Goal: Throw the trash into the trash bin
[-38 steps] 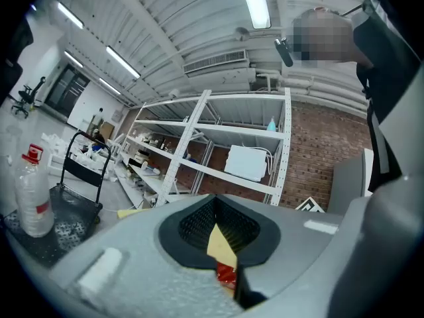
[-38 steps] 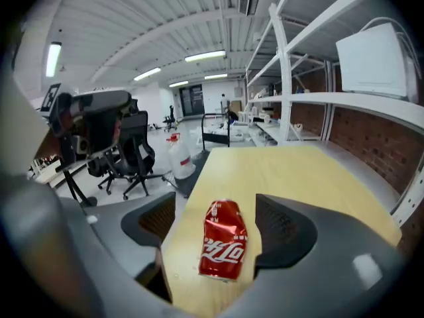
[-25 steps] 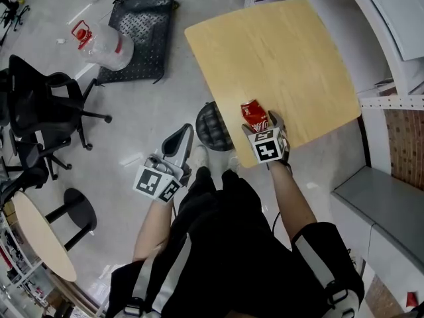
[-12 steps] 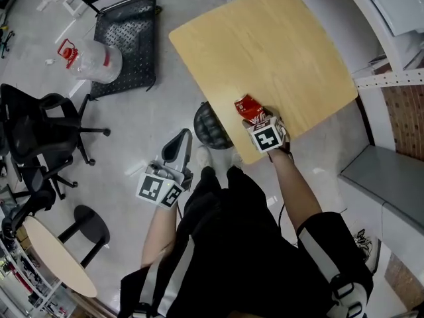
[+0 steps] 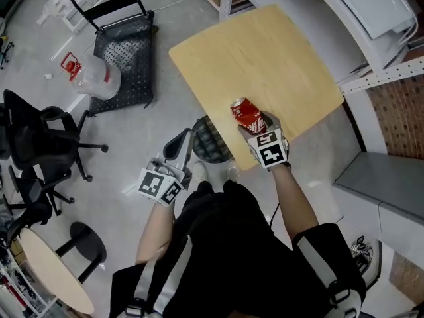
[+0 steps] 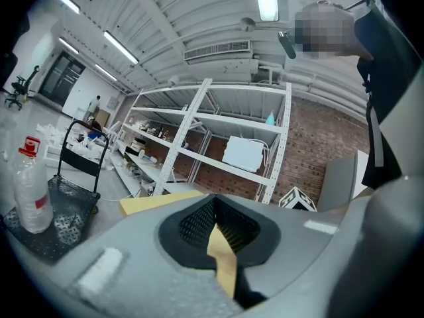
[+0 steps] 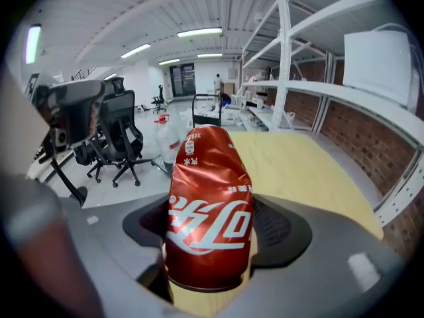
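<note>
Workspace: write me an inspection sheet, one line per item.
surface: wooden table, bare; the held can is at its near edge.
job's things: dented red soda can in the right gripper; black mesh bin on the floor by the table's near corner.
clutter: water jug on a black cart, on the floor.
grippers: right gripper has just been closing its jaws and grips the can; left gripper shut, empty, away from the table.
cables: thin cord on the floor by the cart.
surroundings: office chairs, round table, shelving, brick wall.
</note>
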{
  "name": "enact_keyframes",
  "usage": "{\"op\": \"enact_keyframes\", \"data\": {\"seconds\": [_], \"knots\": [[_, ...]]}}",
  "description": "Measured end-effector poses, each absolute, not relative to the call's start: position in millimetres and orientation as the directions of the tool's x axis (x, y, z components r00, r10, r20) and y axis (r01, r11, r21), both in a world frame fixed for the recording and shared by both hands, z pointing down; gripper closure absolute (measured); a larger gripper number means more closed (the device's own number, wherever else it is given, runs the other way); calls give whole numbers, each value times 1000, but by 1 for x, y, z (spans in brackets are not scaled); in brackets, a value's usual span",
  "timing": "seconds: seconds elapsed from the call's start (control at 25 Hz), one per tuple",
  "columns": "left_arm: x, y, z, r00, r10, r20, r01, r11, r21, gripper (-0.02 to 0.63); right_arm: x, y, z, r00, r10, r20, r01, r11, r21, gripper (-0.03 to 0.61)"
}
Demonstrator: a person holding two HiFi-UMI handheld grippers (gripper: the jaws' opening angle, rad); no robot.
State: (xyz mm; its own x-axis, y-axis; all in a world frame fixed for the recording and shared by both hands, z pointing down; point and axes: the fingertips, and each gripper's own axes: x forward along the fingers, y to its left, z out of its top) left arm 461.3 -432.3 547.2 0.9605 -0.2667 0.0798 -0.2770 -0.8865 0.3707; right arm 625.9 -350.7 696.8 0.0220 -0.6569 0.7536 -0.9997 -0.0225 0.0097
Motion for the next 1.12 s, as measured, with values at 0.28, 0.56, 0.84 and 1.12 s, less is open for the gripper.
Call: {"op": "enact_keyframes", "data": {"seconds": [0.28,0.56,0.84,1.12], "knots": [[445,-449,518,960,-279,-28,-251,-900,356,611,599,-368,616,14,-742,670,-995,56,82,229],[415,-456,507,930,-364,-56,-328,-889,320,612,561,-390,606,-91,-747,659,-981,182,71,229],[361,-442,494,799,-598,-68,-557,-778,291,611,513,-397,596,-287,-718,634,-907,417,62,229],[305,-387,499,585,-808,-71,-764,-578,289,612,452,-380,599,-515,-605,607,-750,661,23,229]]}}
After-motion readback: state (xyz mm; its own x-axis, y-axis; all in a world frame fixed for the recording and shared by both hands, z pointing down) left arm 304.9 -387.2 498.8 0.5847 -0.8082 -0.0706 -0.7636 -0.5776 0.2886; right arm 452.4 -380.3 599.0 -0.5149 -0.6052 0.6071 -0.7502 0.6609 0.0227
